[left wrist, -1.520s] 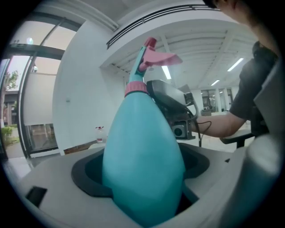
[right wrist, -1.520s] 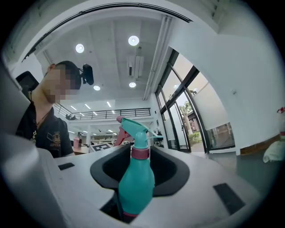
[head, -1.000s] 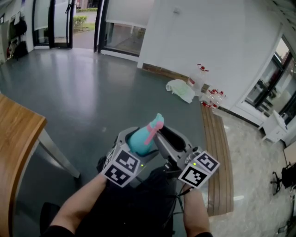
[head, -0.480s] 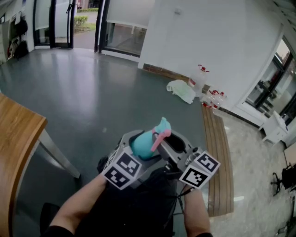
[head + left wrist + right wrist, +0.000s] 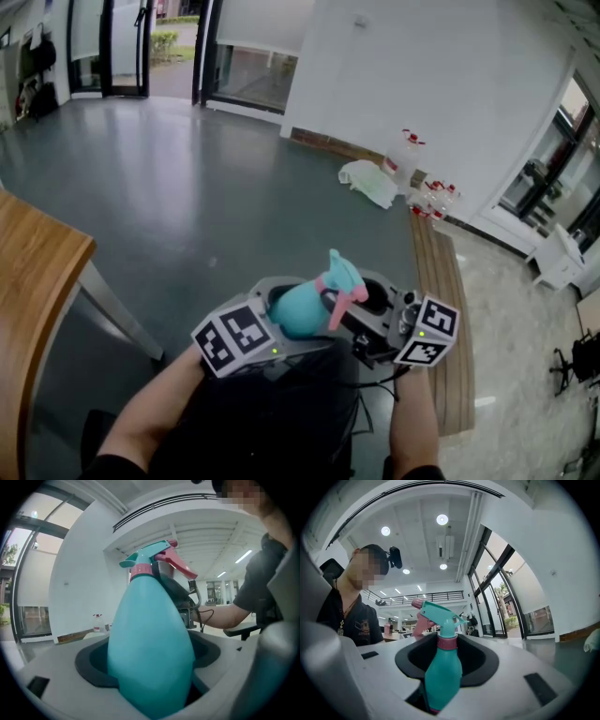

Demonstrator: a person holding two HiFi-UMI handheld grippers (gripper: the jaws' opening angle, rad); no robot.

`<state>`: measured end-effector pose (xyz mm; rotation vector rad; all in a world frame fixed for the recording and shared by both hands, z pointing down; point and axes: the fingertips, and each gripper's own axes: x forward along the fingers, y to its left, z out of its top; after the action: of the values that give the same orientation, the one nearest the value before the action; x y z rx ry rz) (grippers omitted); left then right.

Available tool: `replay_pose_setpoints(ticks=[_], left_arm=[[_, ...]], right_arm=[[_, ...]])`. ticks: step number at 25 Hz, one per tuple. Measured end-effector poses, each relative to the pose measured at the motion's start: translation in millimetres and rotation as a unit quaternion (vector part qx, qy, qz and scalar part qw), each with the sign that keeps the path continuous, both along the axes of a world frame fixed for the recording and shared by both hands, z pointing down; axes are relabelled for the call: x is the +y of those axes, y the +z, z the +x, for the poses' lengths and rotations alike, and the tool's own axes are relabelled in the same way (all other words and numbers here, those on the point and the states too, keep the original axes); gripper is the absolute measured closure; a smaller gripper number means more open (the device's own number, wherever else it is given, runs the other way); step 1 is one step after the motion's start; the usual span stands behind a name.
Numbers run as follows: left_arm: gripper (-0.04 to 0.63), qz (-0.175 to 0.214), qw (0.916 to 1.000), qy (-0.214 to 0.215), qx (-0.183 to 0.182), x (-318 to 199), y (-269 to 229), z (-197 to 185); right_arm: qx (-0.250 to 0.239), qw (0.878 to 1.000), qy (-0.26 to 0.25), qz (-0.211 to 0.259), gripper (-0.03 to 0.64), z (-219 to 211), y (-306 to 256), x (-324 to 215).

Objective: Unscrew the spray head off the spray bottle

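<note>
Spray bottle point(image 5: 150, 644) upright in mid-air, above floor point(image 5: 169, 187). Spray head point(image 5: 438, 613) seated on pink collar point(image 5: 140, 569), no gap; unscrewing judged outstanding. Left gripper point(image 5: 272, 314) jaws clamped on teal body. Right gripper point(image 5: 370, 305) jaws spread around bottle, contact undetermined.

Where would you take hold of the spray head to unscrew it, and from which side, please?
Grip the pink collar at the neck of the spray bottle, just under the teal spray head: it is a round ring, easy to clamp across. I would come in under the nozzle, since the pink trigger juts out on the opposite side.
</note>
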<state>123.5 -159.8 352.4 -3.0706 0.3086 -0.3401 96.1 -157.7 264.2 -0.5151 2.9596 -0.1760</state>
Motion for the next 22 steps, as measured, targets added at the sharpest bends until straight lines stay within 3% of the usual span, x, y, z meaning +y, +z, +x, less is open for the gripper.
replay_pose_setpoints(ticks=[7, 11, 14, 18, 22], left_arm=[[0.16, 0.006, 0.9994, -0.033, 0.013, -10.4, -2.1, 0.1], [0.16, 0.0, 0.9968, -0.069, 0.04, -22.8, -12.1, -5.7], [0.16, 0.002, 0.99, -0.135, 0.042, -44.7, -13.7, -18.6], [0.16, 0.0, 0.9742, -0.224, 0.026, -73.8, -5.0, -38.5], [0.16, 0.008, 0.9644, -0.263, 0.02, -84.1, -0.8, -45.8]], right_arm=[[0.011, 0.999, 0.045, 0.016, 0.459, 5.3, -0.6, -6.6], [0.022, 0.997, 0.078, 0.018, 0.453, 15.0, -2.6, -13.1], [0.021, 0.993, 0.115, 0.014, 0.453, 24.8, -5.9, -18.5], [0.028, 0.987, 0.155, 0.021, 0.465, 20.1, -21.5, -14.4], [0.033, 0.988, 0.15, 0.03, 0.527, -4.4, -36.0, -0.4]])
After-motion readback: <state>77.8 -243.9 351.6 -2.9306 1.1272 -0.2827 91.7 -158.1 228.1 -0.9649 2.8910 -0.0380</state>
